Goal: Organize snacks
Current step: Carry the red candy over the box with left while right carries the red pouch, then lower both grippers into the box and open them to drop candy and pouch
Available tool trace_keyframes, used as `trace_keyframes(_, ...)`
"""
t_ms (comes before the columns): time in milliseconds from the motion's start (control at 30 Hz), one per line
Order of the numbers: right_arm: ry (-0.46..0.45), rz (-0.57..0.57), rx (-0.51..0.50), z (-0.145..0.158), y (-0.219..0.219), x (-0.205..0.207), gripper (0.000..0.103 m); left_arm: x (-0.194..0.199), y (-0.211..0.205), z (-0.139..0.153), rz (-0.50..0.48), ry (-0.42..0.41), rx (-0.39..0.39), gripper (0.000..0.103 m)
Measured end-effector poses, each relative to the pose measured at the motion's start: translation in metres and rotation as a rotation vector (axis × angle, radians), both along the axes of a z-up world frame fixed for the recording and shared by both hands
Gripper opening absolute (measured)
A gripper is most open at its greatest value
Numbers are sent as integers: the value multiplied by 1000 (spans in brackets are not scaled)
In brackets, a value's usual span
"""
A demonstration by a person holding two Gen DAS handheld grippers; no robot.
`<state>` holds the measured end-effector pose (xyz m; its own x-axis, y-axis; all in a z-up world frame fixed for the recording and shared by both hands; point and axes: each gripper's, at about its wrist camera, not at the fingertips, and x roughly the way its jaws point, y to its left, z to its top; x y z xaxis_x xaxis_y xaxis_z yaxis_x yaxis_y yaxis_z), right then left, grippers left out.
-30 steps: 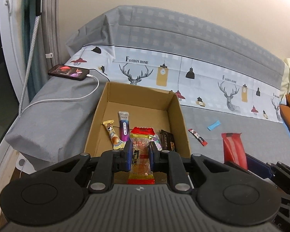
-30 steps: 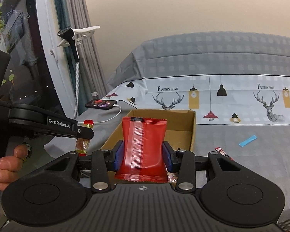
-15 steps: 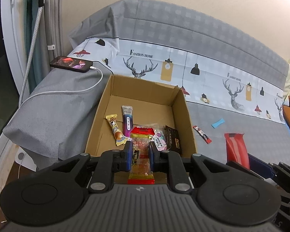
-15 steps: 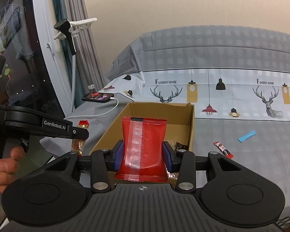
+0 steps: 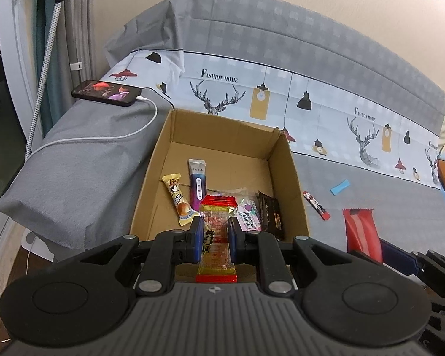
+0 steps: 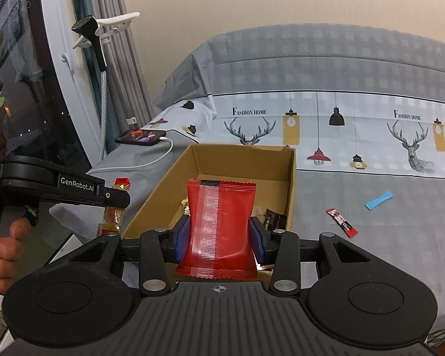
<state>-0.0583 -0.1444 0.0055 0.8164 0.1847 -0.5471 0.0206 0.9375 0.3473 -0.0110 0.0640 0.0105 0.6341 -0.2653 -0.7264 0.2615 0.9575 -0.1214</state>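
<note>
Snacks: clear-red pkt (image 5: pixel 217 238) pinched in L tongs (image 5: pixel 215 237); red pouch (image 6: pixel 221 225) pinched in R tongs (image 6: pixel 220 237), both over box (image 5: pixel 293 184).

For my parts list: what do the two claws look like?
Both claws are matte black plastic with round side discs, silver rivets and ribbed grey bodies. The left claw and right claw have blue pads. White "GenRobot.AI" lettering marks the left one's side.

A bed (image 5: pixel 370 201) covered with a grey sheet is seen. Directly on it are placed a cardboard box (image 5: pixel 293 178) at frame centre, a phone (image 5: pixel 105 92) at upper left, and a red stick packet (image 5: pixel 316 205) and a blue wrapper (image 5: pixel 340 187) at right.
</note>
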Motion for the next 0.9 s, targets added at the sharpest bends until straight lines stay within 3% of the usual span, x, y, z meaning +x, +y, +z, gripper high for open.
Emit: trace_keyframes(900, 99, 40, 14, -28, -1, 51, 45, 57, -15, -25, 15, 66, 38, 19)
